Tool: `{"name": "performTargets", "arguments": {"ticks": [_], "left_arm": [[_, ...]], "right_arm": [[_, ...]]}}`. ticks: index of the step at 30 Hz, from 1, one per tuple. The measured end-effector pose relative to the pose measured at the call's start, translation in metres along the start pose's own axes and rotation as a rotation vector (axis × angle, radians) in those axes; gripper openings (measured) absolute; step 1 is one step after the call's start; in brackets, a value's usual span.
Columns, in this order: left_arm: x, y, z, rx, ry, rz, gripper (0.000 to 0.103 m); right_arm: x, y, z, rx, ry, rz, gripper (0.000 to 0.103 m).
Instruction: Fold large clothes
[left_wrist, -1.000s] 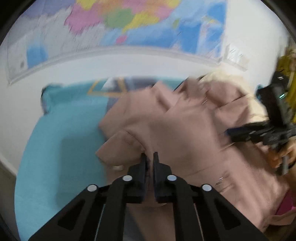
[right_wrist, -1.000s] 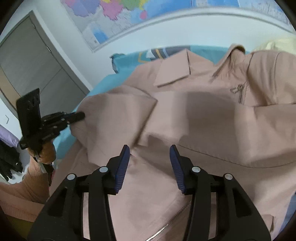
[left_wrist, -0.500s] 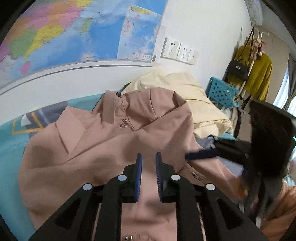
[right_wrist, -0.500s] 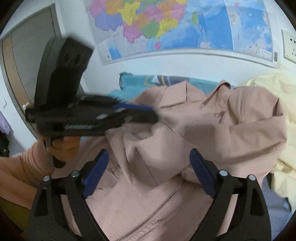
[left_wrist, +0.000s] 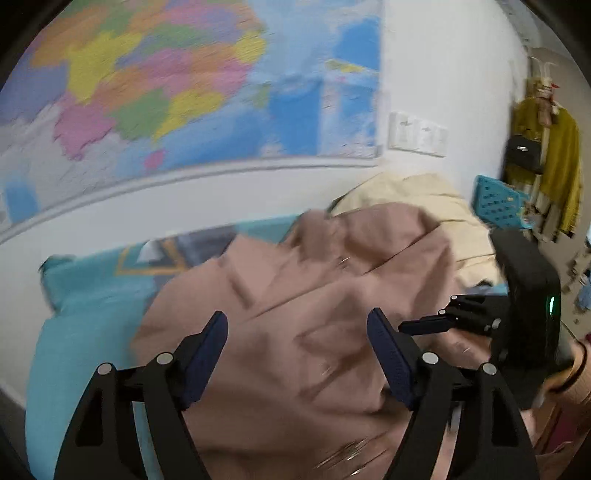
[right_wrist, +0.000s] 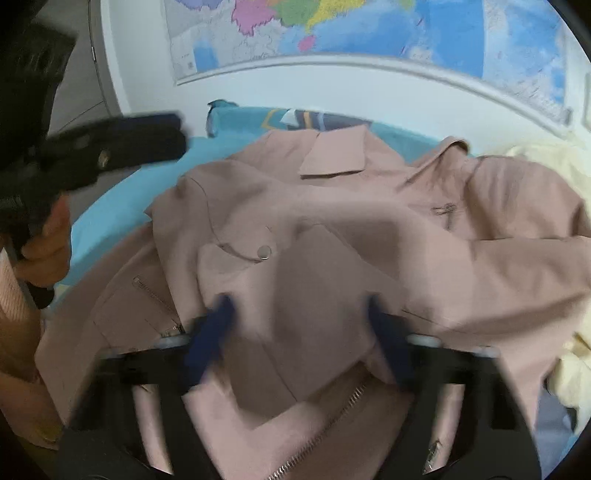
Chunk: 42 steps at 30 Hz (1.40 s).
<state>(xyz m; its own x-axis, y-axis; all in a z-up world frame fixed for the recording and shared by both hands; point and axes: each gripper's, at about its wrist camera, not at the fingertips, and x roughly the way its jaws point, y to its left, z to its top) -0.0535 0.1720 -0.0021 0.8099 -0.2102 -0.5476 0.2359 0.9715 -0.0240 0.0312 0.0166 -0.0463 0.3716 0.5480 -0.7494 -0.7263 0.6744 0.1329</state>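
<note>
A dusty-pink zip jacket lies bunched on a turquoise bedsheet, collar toward the wall. My left gripper is open and empty, jaws wide apart just above the jacket's middle. My right gripper is open too, blurred, its fingers astride a folded flap of the jacket without pinching it. The right gripper also shows in the left wrist view at the jacket's right side. The left gripper shows in the right wrist view at the far left, above the sheet.
A cream garment is heaped at the jacket's right, against the wall. A world map and wall sockets are behind the bed. A blue basket and hanging yellow clothes stand at the far right.
My left gripper has opened wide from nearly shut and swung left over the jacket. My right gripper has moved lower and closer to the jacket, its jaws somewhat narrower than half a second ago.
</note>
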Motion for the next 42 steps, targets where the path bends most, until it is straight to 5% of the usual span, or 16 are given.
{"name": "performTargets", "arguments": {"ticks": [1,7,12,14,22,31,35,42], "left_arm": [[0.001,0.007,-0.008,-0.011,0.018,0.023,0.075],[0.017,0.019,-0.052,0.083,0.143,0.14,0.073],[0.031,0.015,-0.075,0.205,0.216,0.215,0.07],[0.029,0.015,-0.079,0.225,0.217,0.226,0.07],[0.001,0.002,-0.059,0.257,0.103,0.195,0.07],[0.024,-0.037,-0.097,0.423,0.202,0.085,0.068],[0.01,-0.034,-0.103,0.422,0.173,0.079,0.067],[-0.004,-0.039,-0.063,0.337,0.044,0.008,0.068]], "right_arm": [[0.003,-0.007,0.003,0.025,0.018,0.035,0.005],[-0.059,-0.074,-0.011,0.26,-0.167,0.101,0.004],[-0.079,-0.116,-0.055,0.398,-0.127,0.086,0.016],[-0.084,-0.127,-0.072,0.446,-0.072,0.071,0.045],[-0.122,-0.135,-0.065,0.478,-0.183,0.093,0.084],[-0.105,-0.15,-0.066,0.586,-0.123,0.209,0.084],[-0.113,-0.151,-0.076,0.578,-0.106,0.22,0.08],[-0.116,-0.169,-0.065,0.678,-0.177,0.273,0.085]]}}
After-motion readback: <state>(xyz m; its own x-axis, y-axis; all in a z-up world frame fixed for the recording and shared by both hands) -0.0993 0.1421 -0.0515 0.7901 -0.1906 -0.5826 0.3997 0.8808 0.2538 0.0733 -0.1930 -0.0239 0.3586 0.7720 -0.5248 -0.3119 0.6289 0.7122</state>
